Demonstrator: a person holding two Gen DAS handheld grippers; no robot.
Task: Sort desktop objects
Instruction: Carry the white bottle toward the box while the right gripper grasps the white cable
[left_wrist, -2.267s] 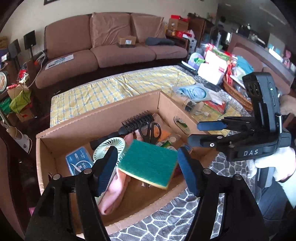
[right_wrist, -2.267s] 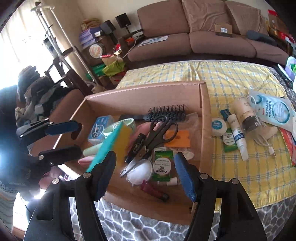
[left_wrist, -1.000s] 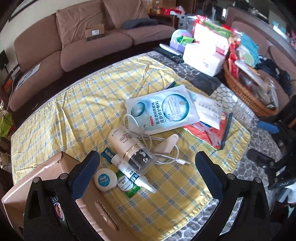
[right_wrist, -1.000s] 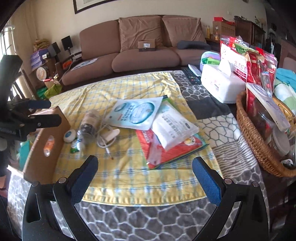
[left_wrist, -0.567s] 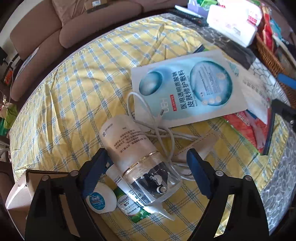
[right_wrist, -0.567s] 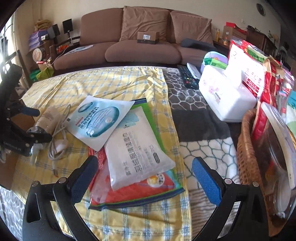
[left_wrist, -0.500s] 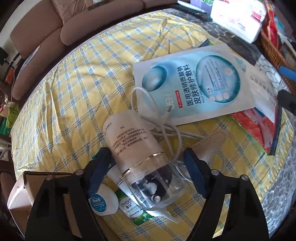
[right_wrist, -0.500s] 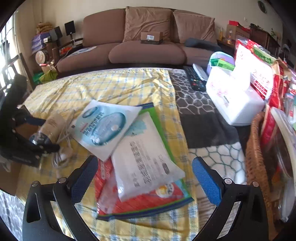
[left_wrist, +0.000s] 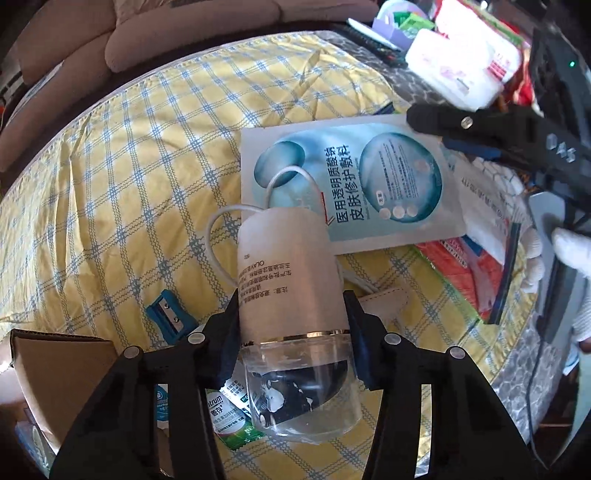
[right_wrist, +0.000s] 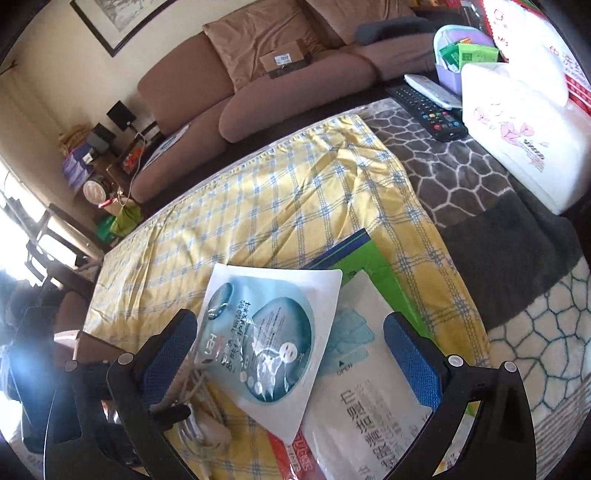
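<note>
My left gripper (left_wrist: 291, 325) is shut on a white lotion bottle (left_wrist: 288, 273) with a clear cap, held above the yellow checked cloth (left_wrist: 129, 155). Below it lie a white cable (left_wrist: 236, 214), a blue sharpener (left_wrist: 168, 308) and small green packets (left_wrist: 227, 417). My right gripper (right_wrist: 291, 354) is open and empty, hovering over a blue face-mask sachet (right_wrist: 269, 343) and a white pouch (right_wrist: 365, 406). The sachet also shows in the left wrist view (left_wrist: 351, 181), with the right gripper above its right edge.
A cardboard box corner (left_wrist: 55, 369) sits at the lower left. Red and green packets (left_wrist: 472, 273) lie under the pouch. A white tissue pack (right_wrist: 517, 133), remotes (right_wrist: 428, 107) and a brown sofa (right_wrist: 280, 74) are beyond the cloth.
My left gripper closed on the lotion bottle and lifted it off the cable and packets. My right gripper moved left and down over the face-mask sachet.
</note>
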